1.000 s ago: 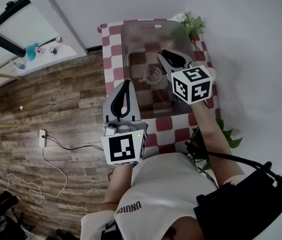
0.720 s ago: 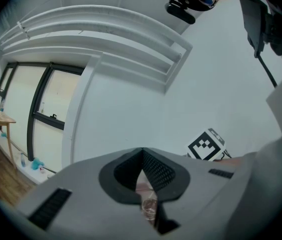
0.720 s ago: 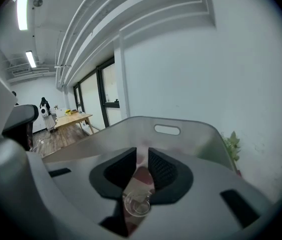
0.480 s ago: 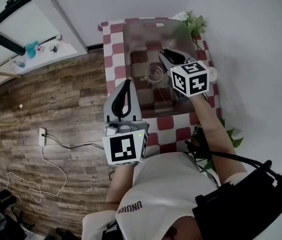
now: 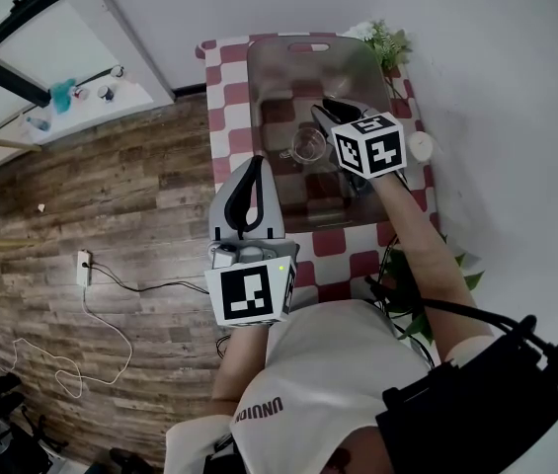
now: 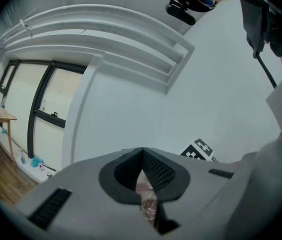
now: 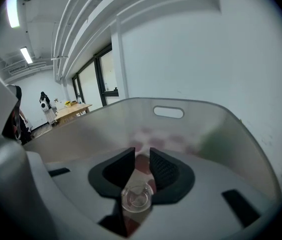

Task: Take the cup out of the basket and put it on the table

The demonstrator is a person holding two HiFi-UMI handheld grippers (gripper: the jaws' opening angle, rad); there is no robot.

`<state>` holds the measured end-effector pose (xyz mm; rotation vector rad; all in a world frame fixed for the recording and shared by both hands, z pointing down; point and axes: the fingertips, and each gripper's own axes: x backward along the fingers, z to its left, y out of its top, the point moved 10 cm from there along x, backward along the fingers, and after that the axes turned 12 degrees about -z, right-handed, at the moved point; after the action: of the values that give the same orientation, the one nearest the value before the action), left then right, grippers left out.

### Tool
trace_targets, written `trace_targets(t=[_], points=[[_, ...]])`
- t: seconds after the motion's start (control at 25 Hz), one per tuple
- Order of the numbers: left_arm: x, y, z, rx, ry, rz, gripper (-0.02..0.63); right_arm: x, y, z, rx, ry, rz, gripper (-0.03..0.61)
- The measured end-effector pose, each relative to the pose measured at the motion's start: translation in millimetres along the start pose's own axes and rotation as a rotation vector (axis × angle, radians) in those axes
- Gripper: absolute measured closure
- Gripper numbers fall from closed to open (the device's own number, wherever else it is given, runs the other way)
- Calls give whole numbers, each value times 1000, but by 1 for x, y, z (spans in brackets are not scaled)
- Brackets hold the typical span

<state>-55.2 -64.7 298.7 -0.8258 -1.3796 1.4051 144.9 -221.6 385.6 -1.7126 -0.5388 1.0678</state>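
Right gripper view has the clear cup [image 7: 137,198] showing rim-up in the gap between the jaws, low down near their base, so it's sitting on the floor of the basket [image 7: 208,129] and hasn't come out. The right gripper [image 7: 141,156] is spread with a clear gap at the tips, and nothing looks pinched to me.

From the head view the cup [image 5: 306,146] sits about mid-basket, just left of the right gripper [image 5: 338,117], which reaches in from the near right. The basket [image 5: 288,52] covers most of the far half of the checkered table [image 5: 343,243].

I'd call this the reach-and-line-up step. Next it needs those jaws set around the cup wall, then a squeeze and a lift over the basket wall.

The left gripper [image 5: 251,181] hangs at the table's near-left edge, pressed together and empty.
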Motion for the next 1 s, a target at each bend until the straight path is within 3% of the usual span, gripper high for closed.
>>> trace_targets(t=[1.0], points=[[-3, 1, 3, 11, 0, 11, 603, -30, -38, -9, 25, 19, 242, 472]])
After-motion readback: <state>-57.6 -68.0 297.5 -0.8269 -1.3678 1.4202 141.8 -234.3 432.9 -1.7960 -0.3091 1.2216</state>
